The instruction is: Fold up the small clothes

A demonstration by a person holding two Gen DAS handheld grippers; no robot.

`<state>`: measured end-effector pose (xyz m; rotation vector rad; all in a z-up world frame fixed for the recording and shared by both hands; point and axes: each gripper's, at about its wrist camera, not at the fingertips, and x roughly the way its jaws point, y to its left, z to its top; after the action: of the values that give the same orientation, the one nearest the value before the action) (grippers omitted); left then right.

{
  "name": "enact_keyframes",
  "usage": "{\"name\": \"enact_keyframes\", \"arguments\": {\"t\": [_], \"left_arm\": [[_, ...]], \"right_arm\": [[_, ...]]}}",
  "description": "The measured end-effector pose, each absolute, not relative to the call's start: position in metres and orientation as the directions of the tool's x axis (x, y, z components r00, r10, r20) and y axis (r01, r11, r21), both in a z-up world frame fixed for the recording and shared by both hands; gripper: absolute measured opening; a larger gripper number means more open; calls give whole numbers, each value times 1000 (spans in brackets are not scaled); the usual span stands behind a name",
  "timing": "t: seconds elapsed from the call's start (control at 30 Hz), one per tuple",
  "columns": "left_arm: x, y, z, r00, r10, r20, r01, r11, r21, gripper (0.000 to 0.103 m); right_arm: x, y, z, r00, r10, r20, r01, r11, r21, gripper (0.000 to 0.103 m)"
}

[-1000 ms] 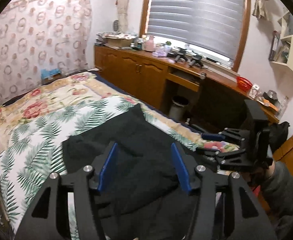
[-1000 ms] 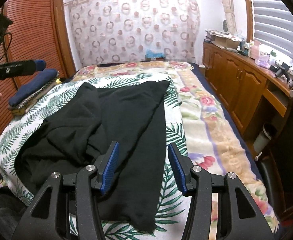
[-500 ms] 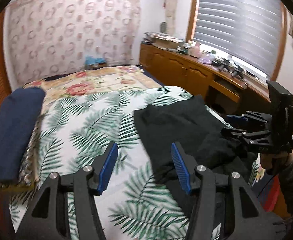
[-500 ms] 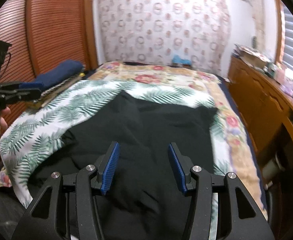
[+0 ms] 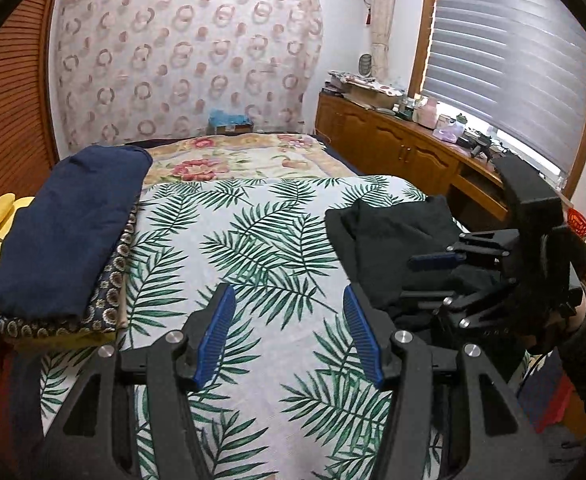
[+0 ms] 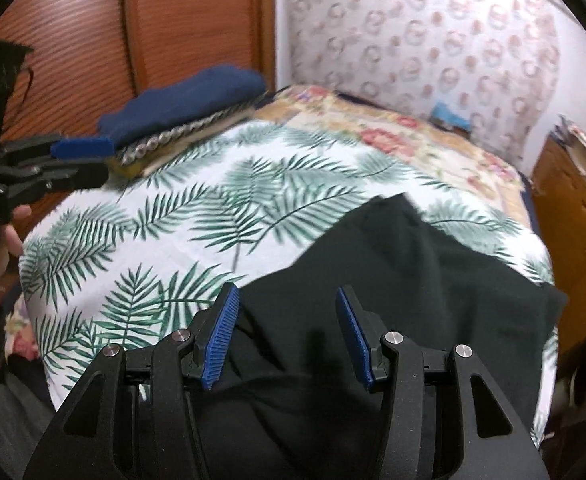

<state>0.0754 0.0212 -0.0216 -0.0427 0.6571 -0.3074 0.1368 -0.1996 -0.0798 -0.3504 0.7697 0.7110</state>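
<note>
The black garment (image 6: 393,320) lies crumpled on the palm-leaf sheet (image 5: 253,240), toward the window side of the bed, its longer run stretching away from the person toward a far corner. The right gripper (image 6: 285,328) hangs directly over the garment's near part, jaws apart with nothing between the blue pads, so it looks the nearer of the two. The left gripper (image 5: 289,332), also open and empty, hovers over bare sheet, with the garment lying off to its right. A folded navy garment (image 5: 61,232) tops a stack at the bed's opposite edge.
</note>
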Motion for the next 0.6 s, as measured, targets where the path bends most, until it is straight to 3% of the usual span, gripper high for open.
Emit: {"name": "enact_keyframes", "arguments": {"t": [0.6], "left_arm": [[71,23,-33,742,-296,-602,265,954,-142,56]], "right_arm": [[140,-169,-117,430,394,-812,-739,670,-66,50]]}}
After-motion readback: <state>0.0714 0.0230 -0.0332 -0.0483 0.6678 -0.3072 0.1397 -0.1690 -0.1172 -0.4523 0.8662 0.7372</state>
